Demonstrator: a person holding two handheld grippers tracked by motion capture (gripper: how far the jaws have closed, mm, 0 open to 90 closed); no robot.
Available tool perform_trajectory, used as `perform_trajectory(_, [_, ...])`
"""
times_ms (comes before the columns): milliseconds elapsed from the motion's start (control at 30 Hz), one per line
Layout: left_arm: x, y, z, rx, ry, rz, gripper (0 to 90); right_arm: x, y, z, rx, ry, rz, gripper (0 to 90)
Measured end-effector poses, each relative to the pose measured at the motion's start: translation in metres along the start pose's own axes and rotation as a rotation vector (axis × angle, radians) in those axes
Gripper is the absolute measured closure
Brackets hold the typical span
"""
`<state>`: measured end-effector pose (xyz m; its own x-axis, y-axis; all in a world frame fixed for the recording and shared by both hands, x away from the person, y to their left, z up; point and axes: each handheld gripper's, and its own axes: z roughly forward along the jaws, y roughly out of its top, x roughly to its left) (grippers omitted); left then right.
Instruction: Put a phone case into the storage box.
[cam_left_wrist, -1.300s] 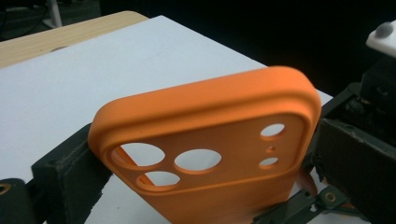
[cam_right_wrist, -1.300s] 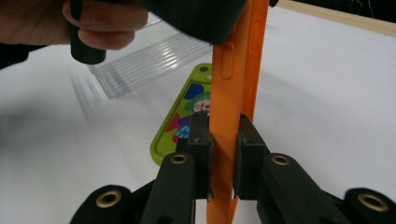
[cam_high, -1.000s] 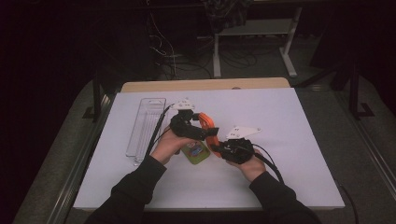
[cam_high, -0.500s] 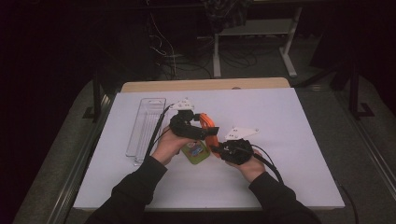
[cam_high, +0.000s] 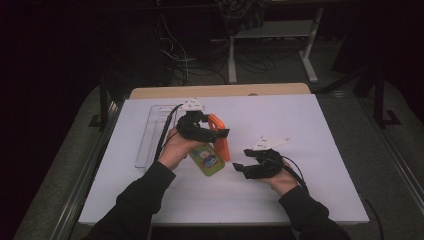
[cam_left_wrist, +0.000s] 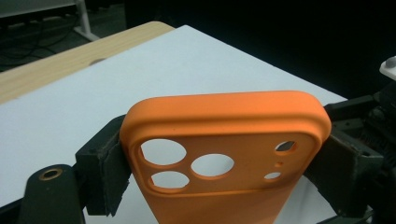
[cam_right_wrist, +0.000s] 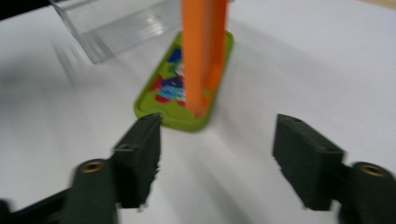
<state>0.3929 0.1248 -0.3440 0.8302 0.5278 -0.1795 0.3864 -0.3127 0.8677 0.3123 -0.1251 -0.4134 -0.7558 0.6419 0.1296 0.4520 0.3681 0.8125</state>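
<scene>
- High view frames a white-covered table (cam_high: 300, 130) at which an orange phone case (cam_high: 220, 142) is held upright by the left gripper (cam_high: 212, 134), its lower end resting on or just over a green phone case (cam_high: 207, 159) that lies flat.
- Left gripper view confirms the grip: the orange case is clamped by its two long edges between the black pads (cam_left_wrist: 105, 170), camera cut-outs facing the lens.
- Right gripper view shows the right gripper (cam_right_wrist: 217, 158) with jaws spread wide and nothing between them; they have just been opening, and the green case (cam_right_wrist: 187, 93) lies just ahead, untouched.
- A slip is judged the main risk: the orange case is pinched only at its rounded rims, so soft sides could buckle or squirt out if squeezed harder or tilted.
- A second risk is judged to be a shove: the green case lies loose under the orange one's end and could be pushed across the smooth table.
- A third risk is judged to be a missed pick: the flat green case offers the open right gripper little edge, so the pads could scrape the table instead.
- Count: two phone cases, one orange and one green; one clear plastic tray (cam_high: 152, 135) lying at the left; two grippers; one table.
</scene>
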Motion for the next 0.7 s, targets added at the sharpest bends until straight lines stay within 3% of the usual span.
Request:
perform_trajectory(200, [0.01,0.02,-0.015,0.009,0.054,0.007,16.4,-0.011,-0.011,-0.016,0.04,-0.031,0.032,14.3])
perform_trajectory(300, [0.018,0.028,-0.024,0.004,0.088,0.007,16.4,-0.015,-0.019,-0.027,0.023,-0.052,0.025,11.2])
perform_trajectory(433, [0.033,0.037,-0.04,-0.012,0.134,0.006,16.4,-0.021,-0.03,-0.039,0.004,-0.073,0.041,0.8])
perform_trajectory(700, [0.063,0.051,-0.074,-0.042,0.24,-0.008,16.3,-0.026,-0.048,-0.051,0.015,-0.094,0.048,0.0])
